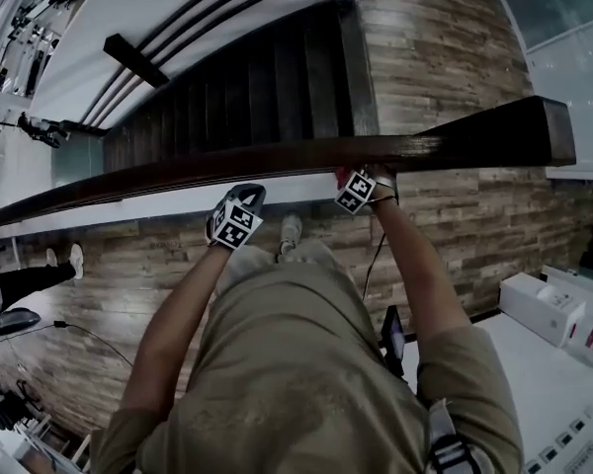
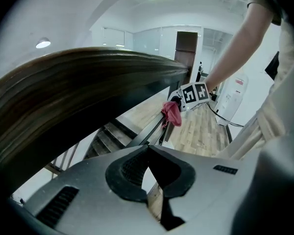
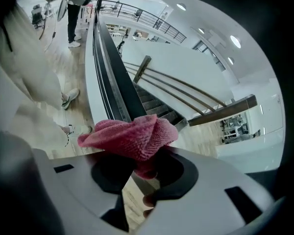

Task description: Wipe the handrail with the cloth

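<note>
Fingers of the right gripper (image 3: 139, 176) pinch a bunched red cloth (image 3: 132, 135) by the near edge of the handrail (image 1: 277, 156), while those of the left gripper (image 2: 148, 177) sit closed and empty; the small pinch could slip if the cloth drags, dropping it onto the stairs (image 1: 257, 87).

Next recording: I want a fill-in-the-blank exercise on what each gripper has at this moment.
The right gripper is shut on a pink ____.
The left gripper is shut and holds ____.
Both grippers are near the wooden ____, above a staircase.
Missing: cloth; nothing; handrail.
</note>
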A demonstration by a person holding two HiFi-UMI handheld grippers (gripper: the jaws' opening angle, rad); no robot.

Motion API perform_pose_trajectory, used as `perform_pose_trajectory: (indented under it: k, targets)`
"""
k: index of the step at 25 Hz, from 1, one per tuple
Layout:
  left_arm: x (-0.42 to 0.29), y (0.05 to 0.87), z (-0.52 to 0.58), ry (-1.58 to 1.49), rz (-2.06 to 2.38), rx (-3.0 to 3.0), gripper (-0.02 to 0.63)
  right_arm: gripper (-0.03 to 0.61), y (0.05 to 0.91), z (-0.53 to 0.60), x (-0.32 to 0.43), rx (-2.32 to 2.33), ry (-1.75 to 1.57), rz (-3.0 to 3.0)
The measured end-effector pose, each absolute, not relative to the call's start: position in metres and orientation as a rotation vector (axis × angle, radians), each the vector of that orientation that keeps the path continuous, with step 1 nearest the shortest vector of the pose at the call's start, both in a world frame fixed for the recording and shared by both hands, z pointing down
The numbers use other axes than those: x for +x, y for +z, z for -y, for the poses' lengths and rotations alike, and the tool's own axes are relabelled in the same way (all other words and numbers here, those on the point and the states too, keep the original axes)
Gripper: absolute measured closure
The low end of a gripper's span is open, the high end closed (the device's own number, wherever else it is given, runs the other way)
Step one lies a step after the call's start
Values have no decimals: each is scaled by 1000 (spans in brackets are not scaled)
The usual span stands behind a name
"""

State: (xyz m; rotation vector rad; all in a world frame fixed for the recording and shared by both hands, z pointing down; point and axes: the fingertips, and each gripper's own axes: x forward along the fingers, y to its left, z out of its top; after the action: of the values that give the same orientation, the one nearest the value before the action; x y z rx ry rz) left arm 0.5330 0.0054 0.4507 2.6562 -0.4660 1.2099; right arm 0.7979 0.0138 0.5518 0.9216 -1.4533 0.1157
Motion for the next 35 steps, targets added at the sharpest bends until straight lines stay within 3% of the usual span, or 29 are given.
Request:
perform_pose_trajectory:
  k: [18,25,35]
  targets:
    - [549,480,-19,1152,520,2611,597,457,557,-8,808,1017,353,1373]
    - [522,489,-13,1140,578,2556,597,457,583,-50,782,1150,861,1405]
    - [498,501,2,1173,627,2485,597,457,622,-25,809,1377,1053,1376]
